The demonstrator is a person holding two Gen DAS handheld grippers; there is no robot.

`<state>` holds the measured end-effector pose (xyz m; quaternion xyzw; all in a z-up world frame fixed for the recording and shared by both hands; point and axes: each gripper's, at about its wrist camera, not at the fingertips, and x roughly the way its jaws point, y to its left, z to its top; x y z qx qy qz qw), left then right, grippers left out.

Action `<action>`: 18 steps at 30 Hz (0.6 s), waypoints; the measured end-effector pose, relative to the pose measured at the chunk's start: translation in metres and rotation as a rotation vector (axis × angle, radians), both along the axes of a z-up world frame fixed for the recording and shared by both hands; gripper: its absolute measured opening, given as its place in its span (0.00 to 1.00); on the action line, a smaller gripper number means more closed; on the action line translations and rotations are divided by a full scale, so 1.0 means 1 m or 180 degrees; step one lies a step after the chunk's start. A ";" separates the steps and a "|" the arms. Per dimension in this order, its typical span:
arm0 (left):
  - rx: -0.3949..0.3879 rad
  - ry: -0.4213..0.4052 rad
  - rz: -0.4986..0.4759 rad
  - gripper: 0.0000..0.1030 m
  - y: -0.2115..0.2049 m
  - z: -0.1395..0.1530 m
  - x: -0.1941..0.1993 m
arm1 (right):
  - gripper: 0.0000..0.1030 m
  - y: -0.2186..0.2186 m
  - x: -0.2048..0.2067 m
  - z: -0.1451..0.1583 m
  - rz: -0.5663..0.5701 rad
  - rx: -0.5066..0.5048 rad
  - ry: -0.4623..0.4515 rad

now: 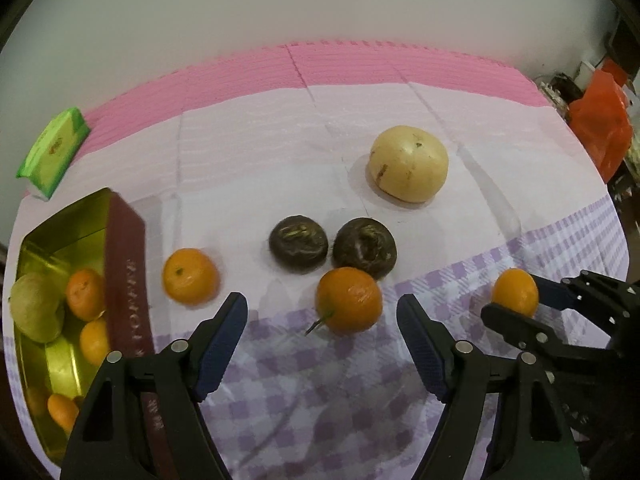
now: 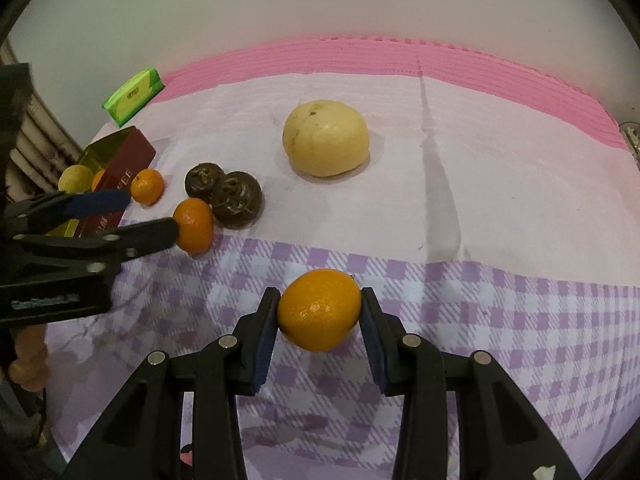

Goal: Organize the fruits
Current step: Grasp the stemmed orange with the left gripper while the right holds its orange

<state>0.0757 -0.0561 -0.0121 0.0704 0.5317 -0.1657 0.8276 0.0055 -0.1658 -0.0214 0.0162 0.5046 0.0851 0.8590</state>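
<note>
My right gripper [image 2: 320, 312] is shut on an orange [image 2: 320, 310], held above the checked cloth; the left wrist view shows that grip at the far right, with the same orange [image 1: 514, 292] in it. My left gripper [image 1: 322, 302] stands open, and a stemmed orange [image 1: 348, 300] lies on the cloth just ahead of the gap between its fingers, untouched by the pads. A gold tin with dark red walls [image 1: 124, 264] sits at the left. It holds a greenish fruit [image 1: 36, 306] and several oranges [image 1: 84, 294].
Another orange [image 1: 190, 276] lies beside the tin. Two dark brown fruits [image 1: 298, 246] [image 1: 364, 248] sit behind the stemmed orange, and a large pale yellow fruit [image 1: 408, 164] lies farther back. A green tissue pack [image 1: 54, 148] lies at the far left, an orange plastic bag [image 1: 600, 128] beyond the right edge.
</note>
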 end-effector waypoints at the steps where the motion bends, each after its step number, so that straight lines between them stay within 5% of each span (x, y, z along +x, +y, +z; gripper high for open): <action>1: 0.0009 0.0016 -0.0012 0.70 -0.002 -0.002 0.001 | 0.36 0.000 0.000 0.000 -0.0002 -0.0010 -0.0008; 7: 0.0018 0.0115 -0.0078 0.57 -0.010 -0.014 0.007 | 0.36 0.002 -0.002 0.001 -0.0006 -0.0022 -0.0004; 10: -0.0041 0.0188 -0.0074 0.43 -0.008 -0.020 0.008 | 0.36 0.004 -0.002 0.001 -0.0005 -0.0027 0.0005; 18: -0.0031 0.0171 -0.0044 0.37 0.001 -0.020 -0.002 | 0.36 0.010 0.001 -0.005 0.0010 -0.0040 0.0035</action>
